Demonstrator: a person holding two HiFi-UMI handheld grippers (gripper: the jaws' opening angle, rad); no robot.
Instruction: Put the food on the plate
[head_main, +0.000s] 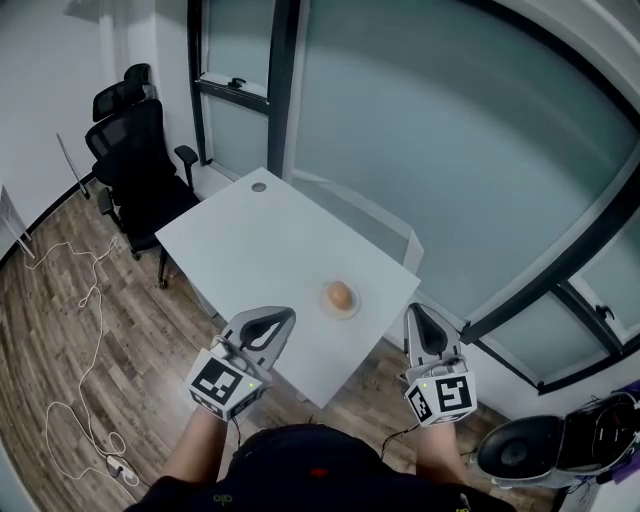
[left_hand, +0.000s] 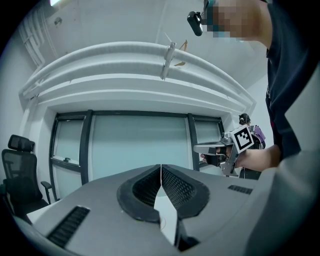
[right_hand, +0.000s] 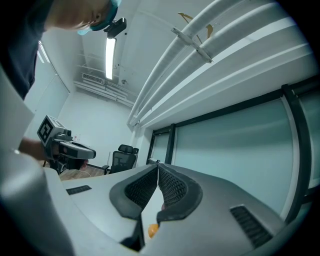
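White worktop (head_main: 240, 250) carries almost nothing: a small pale plate (head_main: 352, 310) sits close to the edge that runs from the near corner to the right-hand corner, and a rounded orange-brown piece of food (head_main: 339, 294) rests on it; what kind of food it is cannot be told at this size. The left hand-held gripper (head_main: 288, 314) hangs over the near corner with its jaws pressed together and nothing between them, as its own view confirms. The right hand-held gripper (head_main: 417, 311) is clenched and empty too, held just off the worktop's edge beside the plate; through the slit under its closed jaws a speck of the orange food (right_hand: 152, 229) shows below. Neither touches the plate or the food. Judging by how things lie, the task looks finished: the food is on the plate, no other food shows on the worktop, and nothing appears left to carry. An office chair (head_main: 135, 150) stands beyond the far left edge.
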